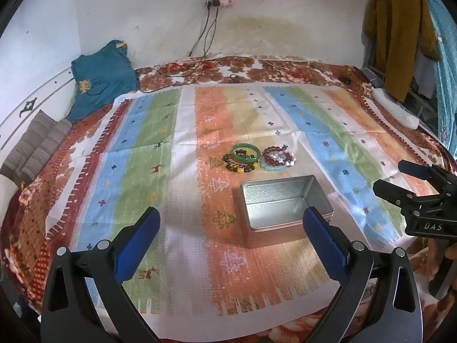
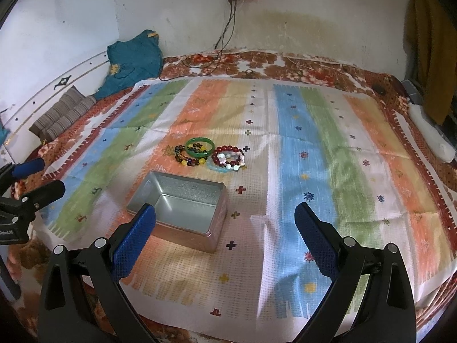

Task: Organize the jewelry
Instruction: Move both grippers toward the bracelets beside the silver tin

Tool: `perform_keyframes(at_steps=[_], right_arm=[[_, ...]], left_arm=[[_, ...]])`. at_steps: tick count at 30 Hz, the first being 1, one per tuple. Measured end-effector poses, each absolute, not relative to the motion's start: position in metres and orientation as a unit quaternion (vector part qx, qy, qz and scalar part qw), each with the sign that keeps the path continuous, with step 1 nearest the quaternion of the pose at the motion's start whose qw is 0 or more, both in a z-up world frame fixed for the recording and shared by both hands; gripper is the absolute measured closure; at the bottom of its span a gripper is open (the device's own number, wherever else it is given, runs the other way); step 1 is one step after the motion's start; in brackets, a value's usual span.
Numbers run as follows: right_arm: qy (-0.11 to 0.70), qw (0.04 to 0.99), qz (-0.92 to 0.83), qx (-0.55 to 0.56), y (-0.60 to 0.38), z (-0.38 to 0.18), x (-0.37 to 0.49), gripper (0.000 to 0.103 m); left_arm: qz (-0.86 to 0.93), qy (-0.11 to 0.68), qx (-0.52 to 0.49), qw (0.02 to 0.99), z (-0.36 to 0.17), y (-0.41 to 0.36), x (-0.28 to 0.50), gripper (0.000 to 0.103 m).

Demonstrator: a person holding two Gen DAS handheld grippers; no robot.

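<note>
An open, empty silver metal tin [image 1: 285, 208] [image 2: 180, 208] sits on the striped cloth on the bed. Just behind it lies a small pile of jewelry: a green bangle [image 1: 245, 152] [image 2: 200, 145], a dark multicolour bead bracelet [image 1: 238, 165] [image 2: 185, 158], a red bead bracelet [image 1: 278, 155] [image 2: 230, 155] and a pale blue one [image 2: 218, 167]. My left gripper [image 1: 231, 223] is open and empty, hovering in front of the tin. My right gripper [image 2: 225, 217] is open and empty, to the right of the tin; it also shows in the left wrist view [image 1: 400, 180].
The striped cloth [image 1: 142, 171] covers a floral bedspread [image 2: 285, 63]. A teal garment [image 1: 100, 77] and folded grey cloth [image 1: 34, 145] lie at the back left. Charger cables [image 1: 205, 45] hang from a wall socket. Clothes [image 1: 397, 28] hang at the right; a white object [image 1: 397, 108] lies on the bed's right edge.
</note>
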State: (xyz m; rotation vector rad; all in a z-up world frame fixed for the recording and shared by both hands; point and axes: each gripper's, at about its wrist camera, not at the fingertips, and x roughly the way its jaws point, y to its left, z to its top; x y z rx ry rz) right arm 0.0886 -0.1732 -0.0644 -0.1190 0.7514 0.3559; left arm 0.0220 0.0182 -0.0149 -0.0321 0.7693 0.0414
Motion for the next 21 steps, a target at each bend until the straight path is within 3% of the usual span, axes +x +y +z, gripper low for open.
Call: perform_keyframes(at_steps=[21], right_arm=[[0.387,0.906,0.167,-0.047,-0.169,-0.066,0.120,0.004]], left_arm=[[0.036,0.393,-0.021,0.919,-0.014,0.016,0.068,0.006]])
